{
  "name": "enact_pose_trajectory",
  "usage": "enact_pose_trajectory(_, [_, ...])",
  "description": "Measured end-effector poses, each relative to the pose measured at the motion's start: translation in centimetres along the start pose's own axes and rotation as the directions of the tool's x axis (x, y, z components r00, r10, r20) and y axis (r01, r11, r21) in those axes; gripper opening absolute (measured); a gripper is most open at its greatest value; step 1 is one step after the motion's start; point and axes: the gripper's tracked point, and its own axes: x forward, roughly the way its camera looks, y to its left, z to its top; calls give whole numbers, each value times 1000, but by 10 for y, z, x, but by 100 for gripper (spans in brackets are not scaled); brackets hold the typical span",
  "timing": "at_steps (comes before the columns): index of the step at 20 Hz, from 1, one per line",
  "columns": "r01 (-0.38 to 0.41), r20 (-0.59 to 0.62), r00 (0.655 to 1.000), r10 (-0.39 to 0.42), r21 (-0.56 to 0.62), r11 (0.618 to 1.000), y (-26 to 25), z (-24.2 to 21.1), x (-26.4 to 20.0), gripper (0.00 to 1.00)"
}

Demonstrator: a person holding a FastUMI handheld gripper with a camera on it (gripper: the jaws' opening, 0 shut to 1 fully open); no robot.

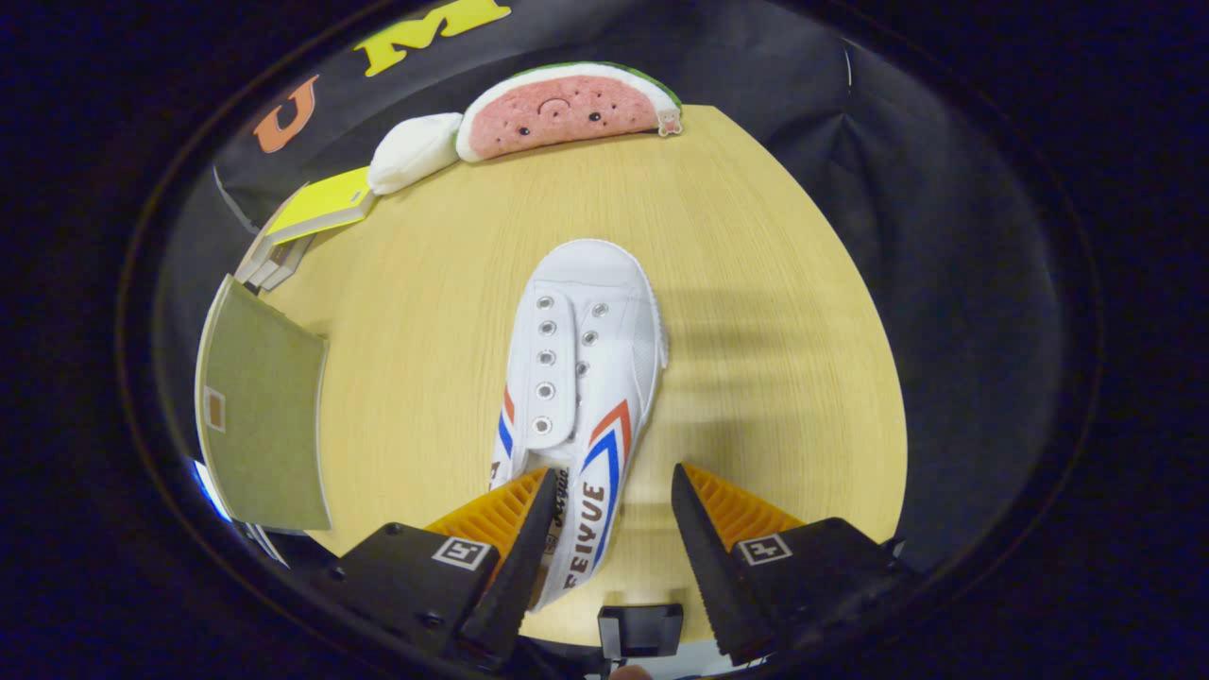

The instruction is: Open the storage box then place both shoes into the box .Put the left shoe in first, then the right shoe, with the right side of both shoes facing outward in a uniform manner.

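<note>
I see the table, light wood grain, spanning from the fingers out to the booth wall at 12 o'clock. Next in size, the box stands at 9 o'clock from the shoe, well apart from it; its olive panel with a small pale label faces me, and I cannot tell if the lid is open. The shoe, white canvas with red and blue chevrons and no laces, lies on the table pointing toward 12 o'clock, toe slightly toward 1, sole down. Its heel end runs back between the fingers. At the table's far edge, 12 o'clock, a watermelon-slice plush leans against the wall, with a white cushion touching its 9 o'clock end. A yellow book sits on a stack at 10 o'clock, just beside the cushion. The gripper is spread wide: the left finger overlaps the shoe's heel side; I cannot tell if it touches. The right finger stands apart from the shoe, bare table between them. Nothing is pinched.
</note>
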Motion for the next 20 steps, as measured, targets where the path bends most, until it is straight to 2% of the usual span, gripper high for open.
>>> enact_pose_trajectory(2, [-29, -1, 1000, 29, 7, 1000, 4, 0, 0, 63])
enact_pose_trajectory(5, [-10, 22, 1000, 9, 21, 1000, 1, 2, -1, 29])
enact_pose_trajectory(6, [-6, 35, 999, 4, 38, 999, 1, 4, -2, 22])
enact_pose_trajectory(7, [-7, 45, 999, 5, 47, 999, 2, 4, -3, 9])
enact_pose_trajectory(12, [-151, 81, 987, 140, 161, 975, 40, -13, -28, 5])
enact_pose_trajectory(17, [-214, 170, 967, 188, 146, 966, 97, -21, -95, 5])
enact_pose_trajectory(20, [-237, 219, 952, 213, 88, 967, 151, -27, -142, 5])
